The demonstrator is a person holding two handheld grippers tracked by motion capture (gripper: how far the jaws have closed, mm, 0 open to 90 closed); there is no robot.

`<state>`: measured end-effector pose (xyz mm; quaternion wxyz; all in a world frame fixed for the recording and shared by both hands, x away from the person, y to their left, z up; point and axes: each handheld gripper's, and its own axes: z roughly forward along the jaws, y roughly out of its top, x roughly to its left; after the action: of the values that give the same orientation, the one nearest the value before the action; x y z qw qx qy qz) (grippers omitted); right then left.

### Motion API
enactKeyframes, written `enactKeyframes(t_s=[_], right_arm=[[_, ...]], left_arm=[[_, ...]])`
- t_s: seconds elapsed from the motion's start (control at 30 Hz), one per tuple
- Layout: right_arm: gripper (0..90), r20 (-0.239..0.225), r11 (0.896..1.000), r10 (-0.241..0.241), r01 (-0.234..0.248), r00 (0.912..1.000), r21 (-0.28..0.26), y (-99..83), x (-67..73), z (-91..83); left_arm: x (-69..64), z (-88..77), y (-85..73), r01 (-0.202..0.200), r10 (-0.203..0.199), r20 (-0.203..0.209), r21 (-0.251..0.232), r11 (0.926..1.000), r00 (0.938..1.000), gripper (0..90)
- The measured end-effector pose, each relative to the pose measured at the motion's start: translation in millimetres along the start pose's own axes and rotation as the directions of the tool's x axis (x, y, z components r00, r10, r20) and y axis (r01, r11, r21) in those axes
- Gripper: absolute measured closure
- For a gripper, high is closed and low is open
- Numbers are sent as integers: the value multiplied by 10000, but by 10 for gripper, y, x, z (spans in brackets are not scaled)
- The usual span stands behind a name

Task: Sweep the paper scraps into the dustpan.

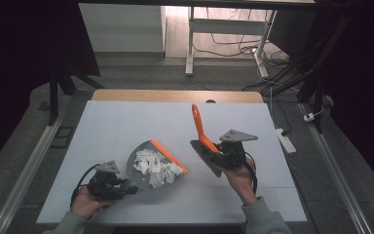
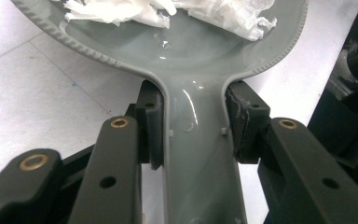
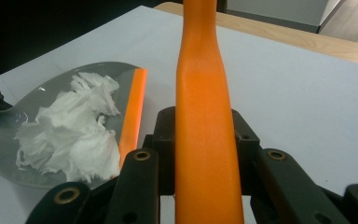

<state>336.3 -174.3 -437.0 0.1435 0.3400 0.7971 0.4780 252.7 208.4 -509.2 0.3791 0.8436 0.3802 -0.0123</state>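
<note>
Our left tool clamps the grey plastic dustpan on the white table; our right tool grips the orange-handled brush. Tilting could spill the white paper scraps.

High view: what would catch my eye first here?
A grey dustpan heaped with white crumpled paper sits left of centre on the pale table, its handle clamped in the left gripper. To its right, the right gripper holds a brush, its bright orange handle pointing up.
</note>
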Motion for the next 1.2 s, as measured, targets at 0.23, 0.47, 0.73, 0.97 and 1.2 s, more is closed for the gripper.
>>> enactKeyframes(t_s=[0.23, 0.47, 0.73, 0.97, 1.2], right_arm=[[705, 108, 9999, 40, -38, 9999, -113, -29, -64, -102], [705, 141, 9997, 160, -157, 9998, -195, -78, -155, -206], [705, 256, 9994, 331, -328, 9991, -142, -163, -258, -298], [705, 241, 9989, 464, -463, 9986, -32, -220, -319, -336], [705, -157, 9979, 626, -624, 9979, 156, -295, -371, -339]], left_arm=[[-21, -19, -3, 289, -300, -290, -389, 9988, 9991, 616], [-46, -50, 5, 739, -795, -569, -946, 9928, 9952, 616], [-32, -110, -3, 1307, -1479, -990, -1618, 9781, 9840, 616], [-1, -145, -27, 1811, -2067, -1180, -1970, 9635, 9713, 616], [39, -172, -62, 2182, -2519, -1322, -2268, 9492, 9587, 616]])
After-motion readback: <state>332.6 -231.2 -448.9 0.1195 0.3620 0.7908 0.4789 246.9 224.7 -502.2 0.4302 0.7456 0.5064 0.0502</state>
